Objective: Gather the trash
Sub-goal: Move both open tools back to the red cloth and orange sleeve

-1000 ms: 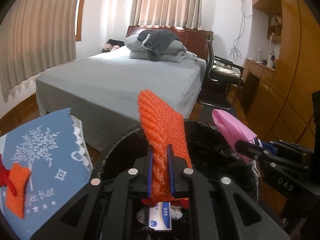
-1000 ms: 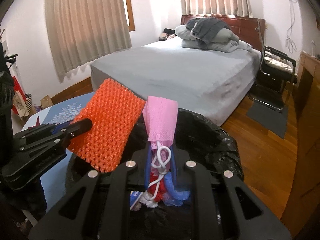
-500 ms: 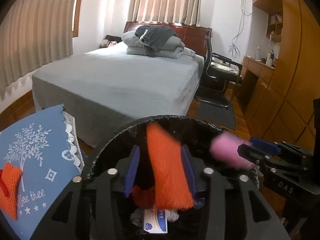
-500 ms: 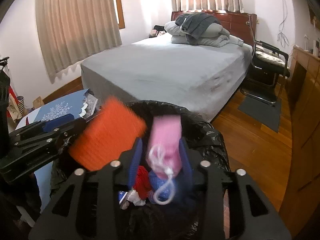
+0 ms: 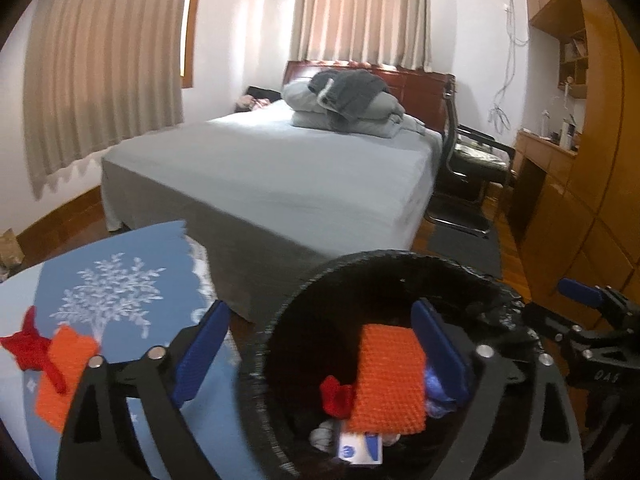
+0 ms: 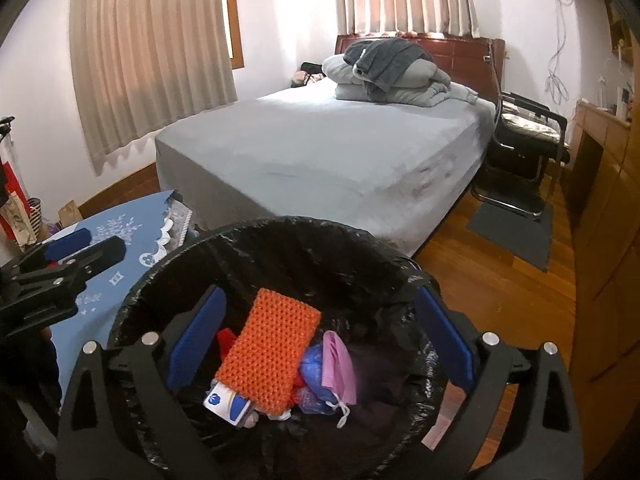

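Note:
A black-lined trash bin (image 5: 304,304) (image 6: 280,232) stands below both grippers. An orange foam net (image 5: 390,376) (image 6: 268,360) and a pink face mask (image 6: 340,368) lie inside it on other trash, with a small white and blue box (image 6: 226,400). My left gripper (image 5: 320,356) is open and empty above the bin's left rim. My right gripper (image 6: 316,344) is open and empty above the bin. An orange foam piece (image 5: 64,372) and a red scrap (image 5: 28,350) lie on the blue tablecloth (image 5: 120,280).
A grey bed (image 6: 320,148) with folded bedding stands behind the bin. A black chair (image 6: 524,140) and wooden cabinets (image 5: 592,160) are on the right. The floor is wooden, with a dark mat (image 6: 512,232).
Both grippers opened and let go. The orange foam net and the pink mask dropped into the bin. Both grippers rose a little.

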Demonstrator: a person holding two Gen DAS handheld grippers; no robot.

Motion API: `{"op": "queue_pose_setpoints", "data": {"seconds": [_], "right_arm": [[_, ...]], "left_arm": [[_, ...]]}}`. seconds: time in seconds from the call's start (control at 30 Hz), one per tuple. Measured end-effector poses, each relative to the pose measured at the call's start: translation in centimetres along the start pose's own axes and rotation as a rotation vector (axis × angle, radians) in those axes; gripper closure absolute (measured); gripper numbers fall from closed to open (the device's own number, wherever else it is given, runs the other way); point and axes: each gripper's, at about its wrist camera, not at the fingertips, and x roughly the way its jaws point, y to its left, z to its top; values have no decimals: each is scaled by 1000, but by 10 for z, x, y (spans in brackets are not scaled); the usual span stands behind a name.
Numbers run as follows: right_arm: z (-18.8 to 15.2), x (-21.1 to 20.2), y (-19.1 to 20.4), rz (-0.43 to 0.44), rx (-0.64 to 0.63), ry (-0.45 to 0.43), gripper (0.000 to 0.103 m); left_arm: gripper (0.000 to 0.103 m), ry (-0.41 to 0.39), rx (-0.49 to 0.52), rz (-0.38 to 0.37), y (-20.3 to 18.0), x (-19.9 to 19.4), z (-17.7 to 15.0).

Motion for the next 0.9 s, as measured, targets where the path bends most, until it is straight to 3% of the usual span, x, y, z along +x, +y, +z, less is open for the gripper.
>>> {"op": "queue_pose_setpoints", "data": {"seconds": [0.6,0.9], "right_arm": [[13,-3,76,102,-70,-16,8],[19,16,151,202,-139,2,8]], "left_arm": [[6,-45,-95,154,74,-54,-15],[6,-39,-178,305,150,-86,-44]]}}
